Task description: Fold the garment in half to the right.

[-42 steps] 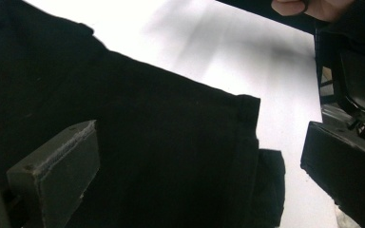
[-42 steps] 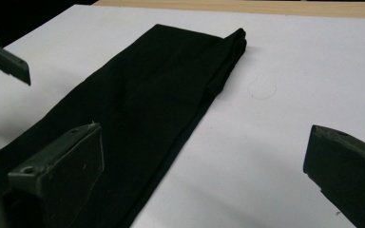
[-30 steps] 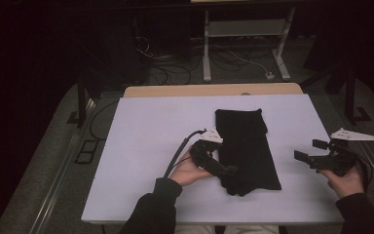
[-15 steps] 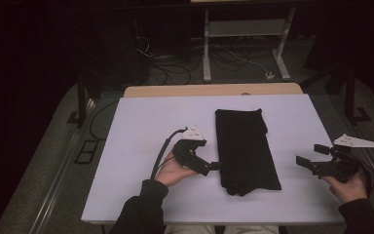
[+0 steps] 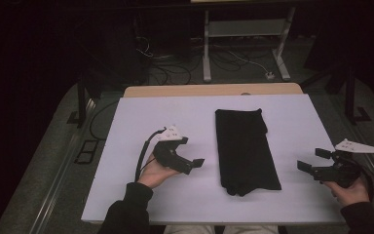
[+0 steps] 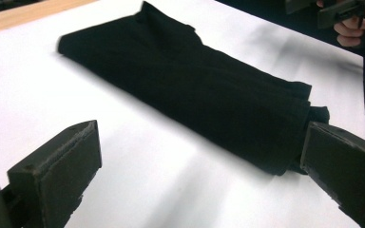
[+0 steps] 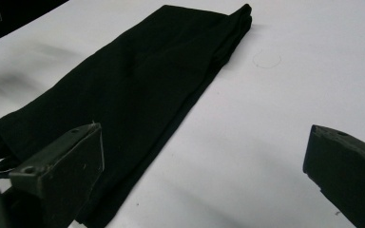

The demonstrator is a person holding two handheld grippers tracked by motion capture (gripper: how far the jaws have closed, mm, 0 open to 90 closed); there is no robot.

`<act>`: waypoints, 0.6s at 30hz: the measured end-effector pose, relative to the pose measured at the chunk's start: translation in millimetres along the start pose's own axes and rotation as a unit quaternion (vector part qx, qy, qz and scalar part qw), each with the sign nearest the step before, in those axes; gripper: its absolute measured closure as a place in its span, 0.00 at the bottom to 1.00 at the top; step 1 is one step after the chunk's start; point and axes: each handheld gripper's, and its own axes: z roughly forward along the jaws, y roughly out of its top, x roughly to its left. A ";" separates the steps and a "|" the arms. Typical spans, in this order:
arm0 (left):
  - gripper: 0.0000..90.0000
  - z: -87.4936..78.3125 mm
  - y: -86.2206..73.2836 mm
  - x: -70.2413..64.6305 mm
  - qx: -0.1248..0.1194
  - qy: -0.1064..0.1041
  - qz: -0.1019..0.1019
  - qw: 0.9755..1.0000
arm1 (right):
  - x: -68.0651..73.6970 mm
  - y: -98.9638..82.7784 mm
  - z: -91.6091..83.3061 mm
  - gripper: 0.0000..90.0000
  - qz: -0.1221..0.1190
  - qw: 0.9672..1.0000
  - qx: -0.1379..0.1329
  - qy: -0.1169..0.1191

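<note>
A folded black cloth (image 5: 245, 148) lies lengthwise mid-counter, on the white counter (image 5: 126, 126) with a wooden strip along its far edge. The left gripper (image 5: 191, 165) and right gripper (image 5: 311, 162) flank it, both spread wide and holding nothing. The high view takes in the dark floor with cables (image 5: 175, 58) and a metal stand (image 5: 243, 34) beyond; the right gripper view shows a faint ring mark (image 7: 266, 59) on the counter

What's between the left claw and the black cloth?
Bare white table, per the high view: the left claw sits open, just clear of the folded black cloth.
</note>
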 end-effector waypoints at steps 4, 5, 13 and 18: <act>0.00 -10.1 -7.4 3.8 -0.008 0.019 -0.001 1.000 | 0.7 -1.6 -0.8 0.00 -0.013 1.000 -0.005 -0.002; 0.00 -12.3 -9.5 4.9 -0.009 0.022 -0.003 1.000 | 1.1 -1.9 -1.3 0.00 -0.013 1.000 -0.006 -0.001; 0.00 -31.5 -21.2 11.2 -0.023 0.044 -0.010 0.999 | 2.2 -4.4 -3.1 0.00 -0.013 1.000 -0.004 0.000; 0.00 -43.3 -26.4 14.0 -0.026 0.057 -0.013 0.998 | 2.0 -5.3 -2.8 0.00 -0.009 1.000 -0.003 0.001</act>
